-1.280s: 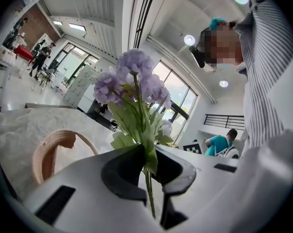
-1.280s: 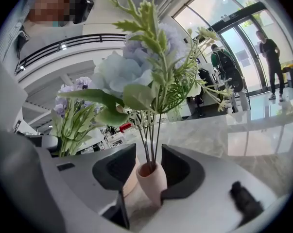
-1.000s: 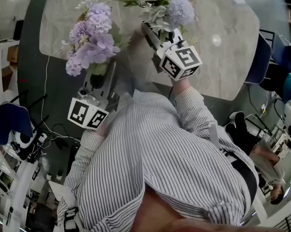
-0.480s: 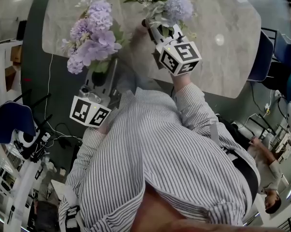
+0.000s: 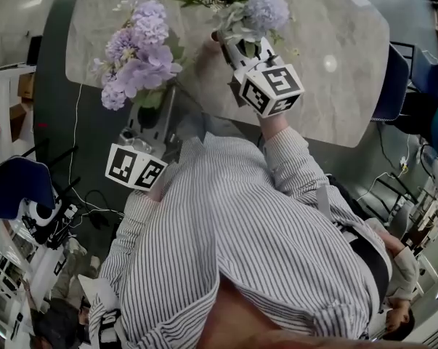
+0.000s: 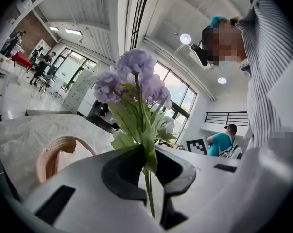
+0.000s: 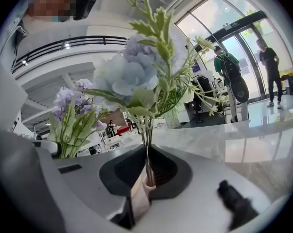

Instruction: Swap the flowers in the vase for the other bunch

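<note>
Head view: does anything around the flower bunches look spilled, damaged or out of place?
Nothing stands out. The left gripper holds the purple hydrangea bunch; the jaws of the right gripper have just been closing on the stems of the pale blue and white bunch. Both look intact.

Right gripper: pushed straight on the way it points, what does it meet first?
Only its own load: the right gripper has fingers that just closed on the stems of the blue-and-white bunch. Beyond, the way looks free over the marble table; the purple bunch sits left. Depth is unclear.

Mixed bouquet [image 5: 240,6] cut off by head view's top edge, woven basket [image 6: 59,152] half hidden behind left tool [image 6: 148,176]
</note>
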`<move>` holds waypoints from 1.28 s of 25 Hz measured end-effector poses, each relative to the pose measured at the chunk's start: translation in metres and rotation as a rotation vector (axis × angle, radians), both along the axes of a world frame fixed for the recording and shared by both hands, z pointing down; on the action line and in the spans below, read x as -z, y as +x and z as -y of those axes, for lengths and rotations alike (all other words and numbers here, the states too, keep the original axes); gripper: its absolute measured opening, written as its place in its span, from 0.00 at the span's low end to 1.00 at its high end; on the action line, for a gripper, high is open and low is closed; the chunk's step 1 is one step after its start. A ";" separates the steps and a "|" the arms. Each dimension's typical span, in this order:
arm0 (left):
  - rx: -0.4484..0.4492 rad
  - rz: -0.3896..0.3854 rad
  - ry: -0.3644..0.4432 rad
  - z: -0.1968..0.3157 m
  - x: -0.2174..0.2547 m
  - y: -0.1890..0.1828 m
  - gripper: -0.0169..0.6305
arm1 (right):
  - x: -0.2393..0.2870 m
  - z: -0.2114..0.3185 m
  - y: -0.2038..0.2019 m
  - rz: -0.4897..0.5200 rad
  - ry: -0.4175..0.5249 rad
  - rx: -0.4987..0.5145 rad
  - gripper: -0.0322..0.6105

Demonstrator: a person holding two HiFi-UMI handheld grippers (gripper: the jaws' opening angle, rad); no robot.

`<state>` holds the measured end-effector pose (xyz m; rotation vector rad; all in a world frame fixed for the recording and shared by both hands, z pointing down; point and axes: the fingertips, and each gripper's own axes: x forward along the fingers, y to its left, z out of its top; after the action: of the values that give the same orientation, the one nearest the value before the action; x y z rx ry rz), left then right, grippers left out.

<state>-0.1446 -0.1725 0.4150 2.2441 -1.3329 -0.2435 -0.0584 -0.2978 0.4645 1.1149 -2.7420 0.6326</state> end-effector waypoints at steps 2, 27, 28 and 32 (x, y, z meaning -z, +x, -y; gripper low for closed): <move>-0.002 0.006 0.003 0.000 0.001 -0.002 0.10 | 0.006 -0.001 -0.002 0.014 0.004 0.002 0.11; -0.083 0.035 0.122 0.006 0.032 -0.001 0.10 | 0.100 -0.019 0.016 0.146 0.122 -0.043 0.11; -0.087 0.038 0.127 0.006 0.033 0.000 0.10 | 0.103 -0.022 0.020 0.153 0.120 -0.054 0.11; -0.098 0.036 0.148 0.005 0.039 0.002 0.10 | 0.120 -0.033 0.030 0.191 0.144 -0.082 0.11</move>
<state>-0.1428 -0.1776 0.3756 2.4401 -1.2552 -0.2763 -0.0285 -0.2651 0.3444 1.2642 -2.9581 0.5881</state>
